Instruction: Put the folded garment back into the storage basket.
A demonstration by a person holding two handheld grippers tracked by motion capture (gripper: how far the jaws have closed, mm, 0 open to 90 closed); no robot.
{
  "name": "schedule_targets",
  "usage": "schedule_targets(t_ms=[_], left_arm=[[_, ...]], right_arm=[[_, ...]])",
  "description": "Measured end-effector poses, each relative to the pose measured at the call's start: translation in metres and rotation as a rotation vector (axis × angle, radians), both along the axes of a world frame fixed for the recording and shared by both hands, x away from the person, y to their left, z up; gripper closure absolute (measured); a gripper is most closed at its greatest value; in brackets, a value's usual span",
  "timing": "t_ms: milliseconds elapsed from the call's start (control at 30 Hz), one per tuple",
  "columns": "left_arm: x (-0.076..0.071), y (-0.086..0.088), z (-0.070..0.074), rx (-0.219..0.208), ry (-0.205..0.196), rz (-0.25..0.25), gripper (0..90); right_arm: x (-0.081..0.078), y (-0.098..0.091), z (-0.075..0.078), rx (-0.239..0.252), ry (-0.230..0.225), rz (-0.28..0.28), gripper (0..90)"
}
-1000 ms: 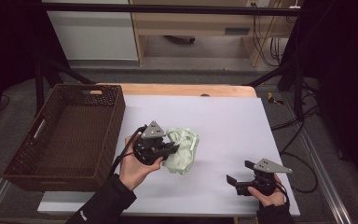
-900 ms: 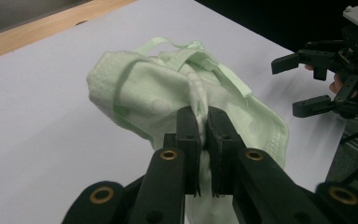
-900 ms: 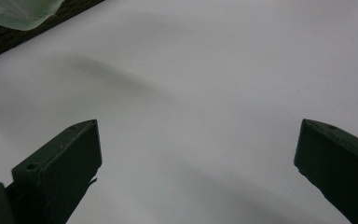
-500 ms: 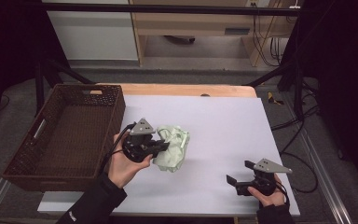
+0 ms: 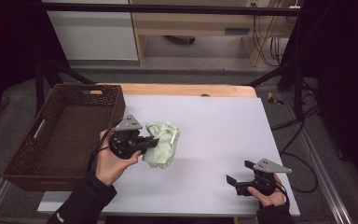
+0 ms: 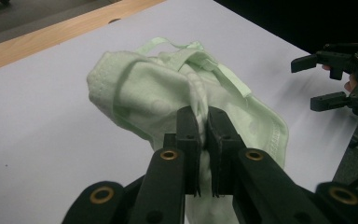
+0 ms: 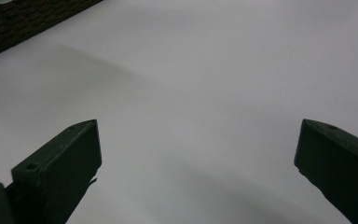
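A crumpled pale green cloth (image 5: pixel 163 145) hangs off the white table sheet (image 5: pixel 214 130), pinched in my left gripper (image 5: pixel 153 142), which is shut on a fold of it. In the left gripper view the two black jaws squeeze the cloth (image 6: pixel 158 93) at the left gripper (image 6: pixel 204 122). My right gripper (image 5: pixel 237 175) rests near the table's front right corner, open, with nothing between its jaws; in its own view the right gripper (image 7: pixel 198 154) looks over bare white sheet.
A dark brown woven basket (image 5: pixel 37 154) stands at the left edge of the table, its inside bare, close beside my left hand. A wooden strip (image 5: pixel 182 89) runs along the far edge. The basket's wall (image 7: pixel 23 21) shows in the right gripper view.
My left gripper has carried the green cloth leftward, toward the basket, and a little upward. The right gripper has stayed where it was.
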State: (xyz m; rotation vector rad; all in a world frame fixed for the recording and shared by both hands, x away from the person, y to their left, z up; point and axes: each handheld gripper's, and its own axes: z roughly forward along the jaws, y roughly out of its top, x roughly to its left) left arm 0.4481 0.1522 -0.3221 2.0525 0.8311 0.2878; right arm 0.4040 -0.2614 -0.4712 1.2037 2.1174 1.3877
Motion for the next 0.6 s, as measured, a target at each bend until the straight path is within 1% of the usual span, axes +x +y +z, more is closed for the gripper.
schedule_targets(t_ms=[400, 600], left_arm=[[-0.002, 0.017, 0.012, 0.007, -0.015, 0.016, 83.9], [-0.003, 0.026, 0.019, 0.010, -0.028, 0.023, 83.9]], right_arm=[[0.000, 0.000, 0.000, -0.001, 0.001, 0.001, 1.2], [0.000, 0.000, 0.000, -0.002, 0.000, 0.002, 1.2]])
